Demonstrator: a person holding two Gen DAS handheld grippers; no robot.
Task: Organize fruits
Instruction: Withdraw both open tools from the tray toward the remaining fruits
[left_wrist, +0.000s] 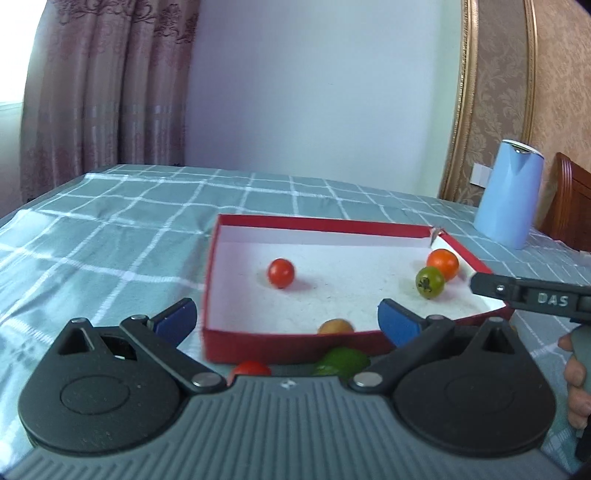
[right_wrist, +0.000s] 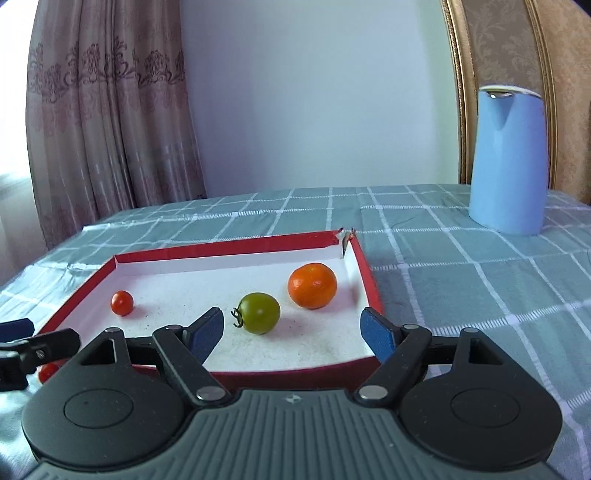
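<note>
My left gripper (left_wrist: 286, 321) hovers at the near wall of the red box (left_wrist: 258, 345), jaws spread wide and holding nothing. My right gripper (right_wrist: 291, 328) hovers over the box's near right corner, jaws likewise apart and empty.

Positions, all relative to the box:
- Outside, against the near wall: one red tomato (left_wrist: 251, 368) and one green fruit (left_wrist: 341, 361), both partly hidden under the left gripper body.
- Inside, just behind the near wall: one pale orange fruit (left_wrist: 335, 326), blurred.
- Inside, left of centre: one red tomato (left_wrist: 281, 273).
- Inside, toward the far right corner: one green tomato (right_wrist: 258, 313) and one orange (right_wrist: 312, 285), near each other.
- Beyond the far right corner, well apart: one blue jug (right_wrist: 508, 158) on the checked cloth (right_wrist: 461, 266).

Count: four fruits inside, two visible outside; others may be out of view.

Step in hand, by my judgement: collecting loose fruit into the box, partly done. The next move calls for lowering the left gripper onto one fruit outside the near wall, closing gently since tomatoes bruise and roll, then lifting it clear of the wall.
</note>
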